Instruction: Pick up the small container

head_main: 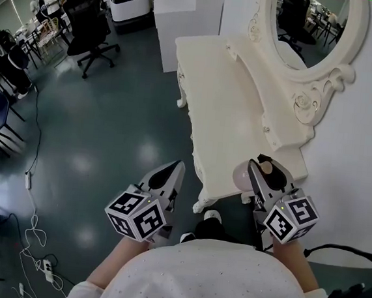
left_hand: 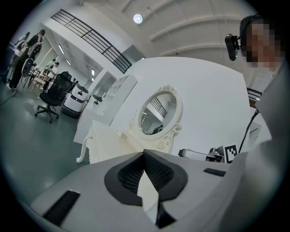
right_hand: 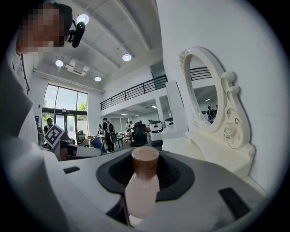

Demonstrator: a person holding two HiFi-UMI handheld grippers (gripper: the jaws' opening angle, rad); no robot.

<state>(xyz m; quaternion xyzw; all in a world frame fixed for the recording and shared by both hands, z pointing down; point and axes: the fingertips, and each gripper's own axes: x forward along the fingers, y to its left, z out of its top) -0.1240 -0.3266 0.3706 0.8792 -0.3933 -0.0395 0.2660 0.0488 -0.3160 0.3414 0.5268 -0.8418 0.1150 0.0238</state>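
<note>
Worktop [head_main: 235, 117], centre right: bare top gives free passage along its length. Mirror [head_main: 309, 23] with carved frame blocks the upper right; wall [head_main: 361, 162] closes the right edge. Floor [head_main: 109, 131], centre left: open. Office chair [head_main: 86, 27] stands upper left, white cabinet [head_main: 186, 14] top centre.

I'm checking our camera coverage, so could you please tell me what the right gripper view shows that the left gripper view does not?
Only the right gripper view shows the small bottle with its brown cap, clamped in the right gripper. Only the left gripper view shows the left gripper, shut with nothing in it. Both show the oval mirror and the cream dressing table.
</note>
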